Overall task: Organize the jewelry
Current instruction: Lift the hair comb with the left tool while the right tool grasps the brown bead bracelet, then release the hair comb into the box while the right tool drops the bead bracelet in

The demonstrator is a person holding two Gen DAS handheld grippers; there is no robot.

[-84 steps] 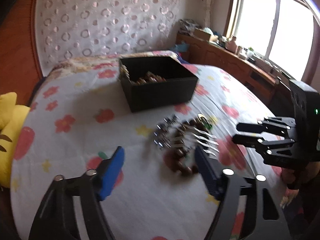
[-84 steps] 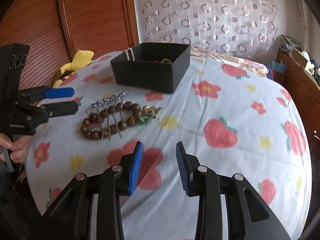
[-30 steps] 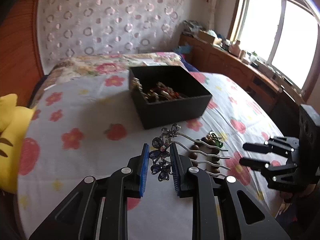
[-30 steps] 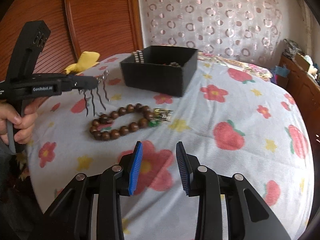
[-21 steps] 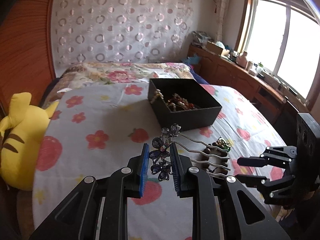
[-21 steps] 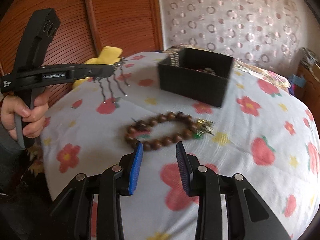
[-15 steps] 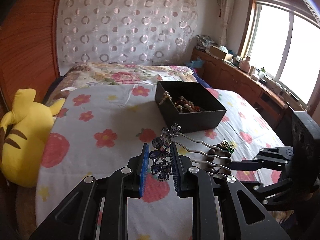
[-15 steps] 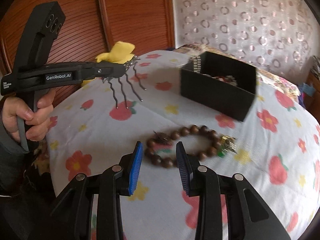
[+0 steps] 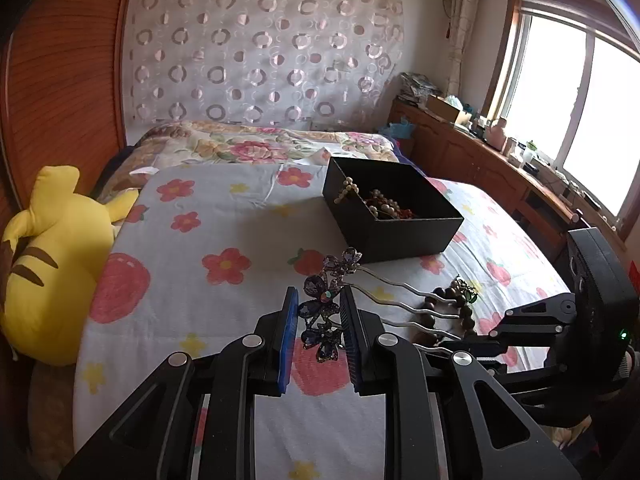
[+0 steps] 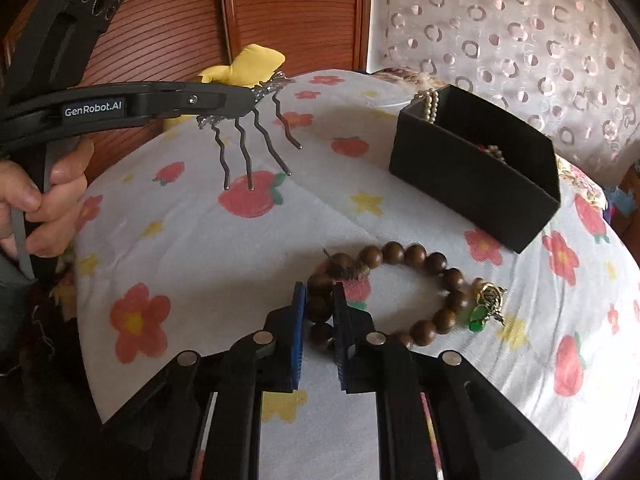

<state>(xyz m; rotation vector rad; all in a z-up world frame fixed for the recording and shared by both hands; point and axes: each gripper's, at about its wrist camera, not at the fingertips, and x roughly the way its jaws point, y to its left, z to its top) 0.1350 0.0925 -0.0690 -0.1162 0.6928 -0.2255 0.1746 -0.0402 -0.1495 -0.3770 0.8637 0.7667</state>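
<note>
My left gripper (image 9: 319, 322) is shut on a hair comb (image 9: 326, 304) with purple jewelled flowers and wavy metal prongs, held above the bed. The comb also shows in the right wrist view (image 10: 256, 136), hanging prongs-down from the left gripper (image 10: 256, 94). A brown wooden bead bracelet (image 10: 416, 292) with a green and gold charm lies on the sheet. My right gripper (image 10: 318, 308) is down at its near left side, its jaws close around the beads. The black jewelry box (image 9: 390, 216) (image 10: 476, 168) holds pearls and beads.
A yellow plush toy (image 9: 48, 264) lies at the bed's left edge by the wooden headboard (image 10: 280, 16). The floral sheet (image 9: 200, 240) covers the bed. A wooden sideboard (image 9: 480, 160) with clutter runs under the window at right.
My left gripper took the comb off the bracelet and lifted it up and back. My right gripper moved forward and down onto the bracelet, and its jaws narrowed around the beads.
</note>
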